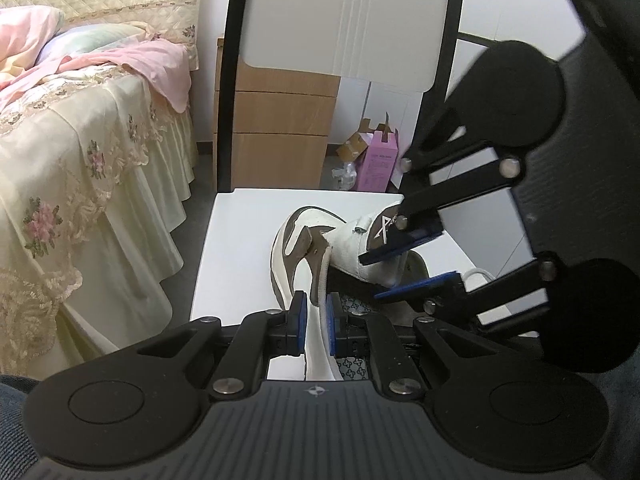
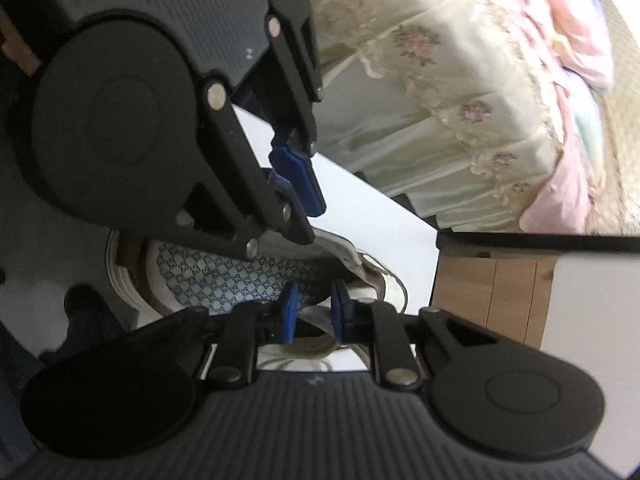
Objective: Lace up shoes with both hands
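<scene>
A white and brown sneaker point(image 1: 294, 240) lies on a white chair seat point(image 1: 232, 248), toe pointing away; its patterned insole point(image 2: 224, 272) shows in the right wrist view. My left gripper point(image 1: 315, 320) is shut on a white lace point(image 1: 325, 268) that runs up to the shoe's left eyelet flap. My right gripper point(image 1: 368, 277) comes in from the right and stands open, one finger over and one under the raised tongue point(image 1: 356, 244). In the right wrist view, the right gripper point(image 2: 314, 312) frames the shoe's opening, with the left gripper point(image 2: 314, 226) just above it.
A bed with a cream floral skirt point(image 1: 100, 168) stands close on the left. Behind the seat rise the chair's black back frame point(image 1: 228, 80), wooden drawers point(image 1: 276, 128) and a pink box point(image 1: 384, 164) on the floor.
</scene>
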A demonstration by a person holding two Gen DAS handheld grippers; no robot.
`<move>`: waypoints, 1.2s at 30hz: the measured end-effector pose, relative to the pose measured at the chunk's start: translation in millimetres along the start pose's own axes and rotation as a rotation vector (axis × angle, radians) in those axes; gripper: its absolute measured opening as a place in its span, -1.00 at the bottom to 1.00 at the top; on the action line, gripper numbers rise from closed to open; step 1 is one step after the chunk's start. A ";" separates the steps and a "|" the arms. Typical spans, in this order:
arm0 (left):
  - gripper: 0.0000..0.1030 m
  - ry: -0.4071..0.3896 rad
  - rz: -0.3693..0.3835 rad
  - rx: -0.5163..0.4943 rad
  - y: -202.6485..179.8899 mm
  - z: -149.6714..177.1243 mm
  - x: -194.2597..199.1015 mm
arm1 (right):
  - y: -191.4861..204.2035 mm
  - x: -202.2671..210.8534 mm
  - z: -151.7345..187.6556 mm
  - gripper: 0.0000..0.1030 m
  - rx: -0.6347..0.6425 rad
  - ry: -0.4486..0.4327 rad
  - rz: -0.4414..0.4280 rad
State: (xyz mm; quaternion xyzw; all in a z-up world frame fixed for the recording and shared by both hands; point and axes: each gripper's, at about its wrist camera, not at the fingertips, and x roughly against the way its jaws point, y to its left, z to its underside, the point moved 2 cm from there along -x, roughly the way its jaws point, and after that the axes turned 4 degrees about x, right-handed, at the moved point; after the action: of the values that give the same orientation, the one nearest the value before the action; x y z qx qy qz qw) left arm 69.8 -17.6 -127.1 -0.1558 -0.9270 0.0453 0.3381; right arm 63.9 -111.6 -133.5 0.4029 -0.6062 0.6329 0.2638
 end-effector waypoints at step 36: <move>-0.77 -0.017 -0.076 -0.081 -16.6 14.0 -10.6 | 13.6 2.7 107.9 -0.42 -1.648 -0.362 0.050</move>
State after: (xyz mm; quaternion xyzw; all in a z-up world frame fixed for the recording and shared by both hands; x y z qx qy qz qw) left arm 64.2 -36.4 -141.2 -0.1335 -0.9362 -0.0038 0.3250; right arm 71.7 -219.5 -145.3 0.1631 -0.9158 -0.0805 0.3582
